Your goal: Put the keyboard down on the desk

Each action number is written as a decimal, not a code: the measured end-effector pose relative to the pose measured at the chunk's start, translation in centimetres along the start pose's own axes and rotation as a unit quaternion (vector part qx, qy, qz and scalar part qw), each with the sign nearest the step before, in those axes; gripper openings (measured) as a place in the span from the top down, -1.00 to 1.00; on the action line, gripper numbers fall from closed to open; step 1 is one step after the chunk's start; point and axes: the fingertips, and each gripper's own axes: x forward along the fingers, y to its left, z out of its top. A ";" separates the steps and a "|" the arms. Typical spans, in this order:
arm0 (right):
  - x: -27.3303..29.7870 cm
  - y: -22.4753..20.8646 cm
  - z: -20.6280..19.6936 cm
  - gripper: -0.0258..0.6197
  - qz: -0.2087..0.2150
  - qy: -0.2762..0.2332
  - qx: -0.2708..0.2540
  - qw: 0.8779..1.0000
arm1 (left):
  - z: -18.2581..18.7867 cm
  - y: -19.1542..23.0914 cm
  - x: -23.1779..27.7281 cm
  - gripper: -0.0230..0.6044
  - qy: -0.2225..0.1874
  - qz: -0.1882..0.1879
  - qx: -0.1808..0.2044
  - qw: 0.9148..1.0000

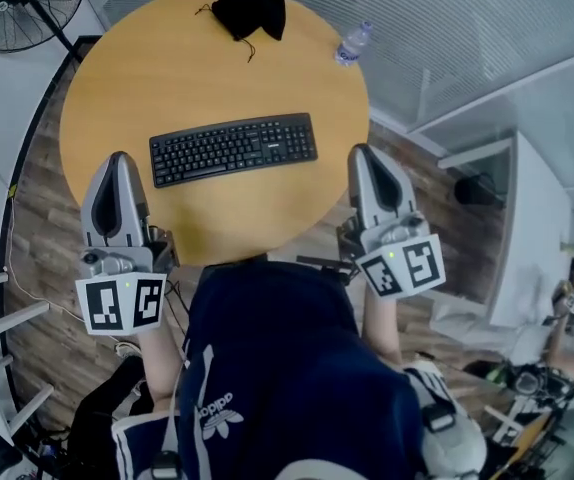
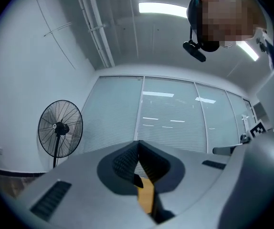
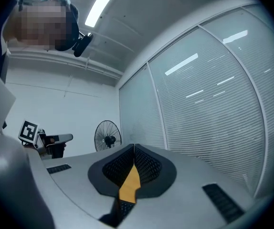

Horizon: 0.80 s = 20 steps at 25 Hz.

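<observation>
A black keyboard (image 1: 233, 148) lies flat on the round wooden desk (image 1: 137, 78), near its middle. My left gripper (image 1: 119, 160) hangs over the desk's near left edge, jaws shut and empty, just short of the keyboard's left end. My right gripper (image 1: 362, 154) is at the desk's near right edge, also shut with nothing in it, a little right of the keyboard's right end. Both grippers tilt upward: the left gripper view shows closed jaws (image 2: 138, 144) against a glass wall, and the right gripper view shows closed jaws (image 3: 134, 149) too. Neither touches the keyboard.
A black pouch (image 1: 250, 11) with a cord lies at the desk's far edge. A plastic water bottle (image 1: 352, 43) sits at the far right rim. A standing fan (image 1: 22, 3) is on the floor to the left. A white cabinet (image 1: 532, 228) stands at right.
</observation>
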 end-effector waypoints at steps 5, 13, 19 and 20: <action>-0.9 1.3 -0.9 0.90 0.010 0.011 0.003 1.000 | -1.8 -1.2 -1.2 0.92 0.016 -0.006 0.000 1.000; -2.3 1.2 -2.8 0.90 0.018 0.030 -0.009 0.999 | -5.9 -2.7 -3.1 0.92 0.066 -0.012 0.001 0.998; -2.3 0.4 -3.3 0.90 0.018 0.040 -0.010 0.999 | -6.6 -3.5 -2.7 0.92 0.079 -0.014 0.004 0.997; -2.3 0.4 -3.4 0.90 0.021 0.041 -0.010 0.999 | -6.6 -3.7 -2.5 0.92 0.079 -0.015 0.007 0.997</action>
